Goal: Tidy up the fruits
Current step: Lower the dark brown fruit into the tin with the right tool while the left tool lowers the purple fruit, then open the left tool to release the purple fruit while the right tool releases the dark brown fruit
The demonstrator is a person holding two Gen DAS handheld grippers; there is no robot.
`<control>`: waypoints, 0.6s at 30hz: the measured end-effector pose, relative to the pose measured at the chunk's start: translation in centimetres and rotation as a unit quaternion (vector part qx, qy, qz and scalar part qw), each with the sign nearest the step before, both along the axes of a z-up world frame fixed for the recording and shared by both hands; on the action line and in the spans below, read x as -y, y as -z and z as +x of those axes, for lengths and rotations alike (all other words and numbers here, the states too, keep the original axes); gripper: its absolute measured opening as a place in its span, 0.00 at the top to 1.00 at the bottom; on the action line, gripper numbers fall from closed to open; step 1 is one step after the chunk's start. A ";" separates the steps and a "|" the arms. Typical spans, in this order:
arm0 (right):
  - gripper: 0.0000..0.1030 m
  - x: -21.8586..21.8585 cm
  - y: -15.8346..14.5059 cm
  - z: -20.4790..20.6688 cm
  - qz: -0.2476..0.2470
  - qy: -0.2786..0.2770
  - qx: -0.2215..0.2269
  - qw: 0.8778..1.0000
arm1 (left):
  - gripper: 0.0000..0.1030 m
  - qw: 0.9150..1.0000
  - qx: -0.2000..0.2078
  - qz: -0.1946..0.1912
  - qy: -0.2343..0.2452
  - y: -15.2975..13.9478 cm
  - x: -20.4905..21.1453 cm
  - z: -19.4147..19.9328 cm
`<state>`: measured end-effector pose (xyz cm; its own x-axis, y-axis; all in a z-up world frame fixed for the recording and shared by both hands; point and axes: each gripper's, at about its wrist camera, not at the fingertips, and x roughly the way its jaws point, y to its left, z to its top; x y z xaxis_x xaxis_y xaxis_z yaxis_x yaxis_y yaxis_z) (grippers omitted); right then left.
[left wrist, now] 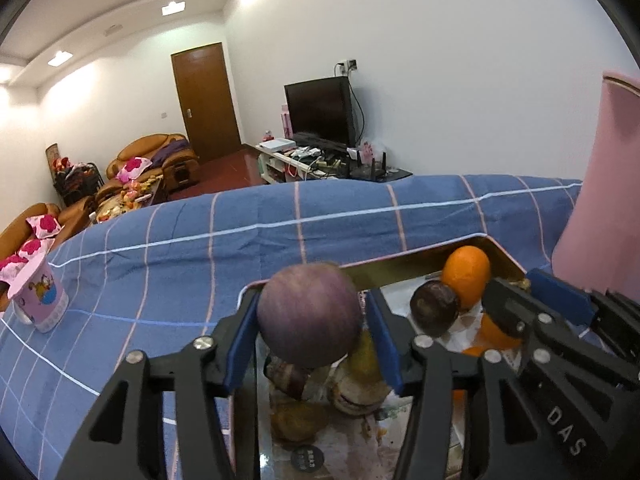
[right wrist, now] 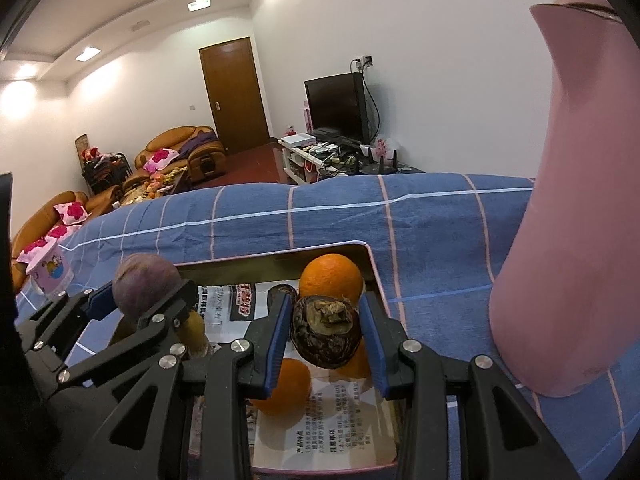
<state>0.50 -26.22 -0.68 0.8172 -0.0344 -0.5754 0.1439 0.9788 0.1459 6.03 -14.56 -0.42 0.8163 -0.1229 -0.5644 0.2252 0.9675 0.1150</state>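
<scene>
While both claws hung over the tin tray (right wrist: pixel 372 268) on the blue checked cloth (left wrist: pixel 360 216), I had a fruit between each pair of jaws. My left gripper (left wrist: pixel 310 324) carried the purple round fruit (left wrist: pixel 308 316); the left blue pad lay against it, but on the right side I could see a sliver of space between fruit and pad, so I judged that grip loosened rather than firm, and I counted the jaws as parted. My right gripper (right wrist: pixel 326 332) was clamped tight on the dark brown fruit (right wrist: pixel 326 332), both pads pressing its flanks, its rough stem end facing up toward the camera. Beneath them the tray, lined with newspaper (right wrist: pixel 332 412), held an orange (right wrist: pixel 330 278) in its far right corner and further oranges under the right claw, while darker and yellowish fruit lay piled under the left claw. What the next move turned on, as I read it, was the drop line: the purple fruit sat straight above the heap at the tray's left side, so it would land on other fruit and might roll. Being round, it offered no long axis to line up. A pink jug (right wrist: pixel 568 200) stood close on the right, and a pink cartoon cup (left wrist: pixel 38 300) stood well apart to the left.
</scene>
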 end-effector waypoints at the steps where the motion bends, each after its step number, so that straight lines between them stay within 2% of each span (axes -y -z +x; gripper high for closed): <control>1: 0.63 0.1 0.0 0.0 0.002 0.001 0.000 1.000 | 0.38 1.000 -0.001 0.001 -0.003 0.0 0.0 0.1; 4: 0.63 0.4 -0.1 -0.3 0.009 0.008 0.001 1.000 | 0.25 1.000 -0.001 0.003 -0.008 0.1 -0.1 0.1; 6: 0.63 0.8 -0.1 -0.6 0.018 0.012 0.004 1.000 | 0.12 1.000 0.005 0.006 -0.021 0.0 -0.3 0.0; 9: 0.60 1.4 -0.3 -1.1 0.037 0.014 0.015 0.999 | 0.06 0.999 0.033 -0.005 -0.029 -0.4 -1.0 -0.9; 12: 0.47 1.7 -0.9 -2.0 0.039 0.021 0.041 0.998 | 0.00 0.997 0.066 -0.014 -0.037 -1.0 -1.9 -2.0; 15: 0.14 1.7 -1.6 -3.2 0.042 0.026 0.084 0.995 | 0.00 0.997 0.077 -0.017 -0.026 -1.2 -2.2 -2.7; 16: 0.13 1.4 -1.9 -3.9 0.035 0.031 0.110 0.993 | 0.00 0.996 0.083 -0.014 -0.024 -1.2 -2.2 -3.1; 18: 0.13 0.6 -2.3 -4.7 0.005 0.041 0.133 0.990 | 0.00 0.995 0.095 0.000 -0.019 -1.2 -2.0 -3.8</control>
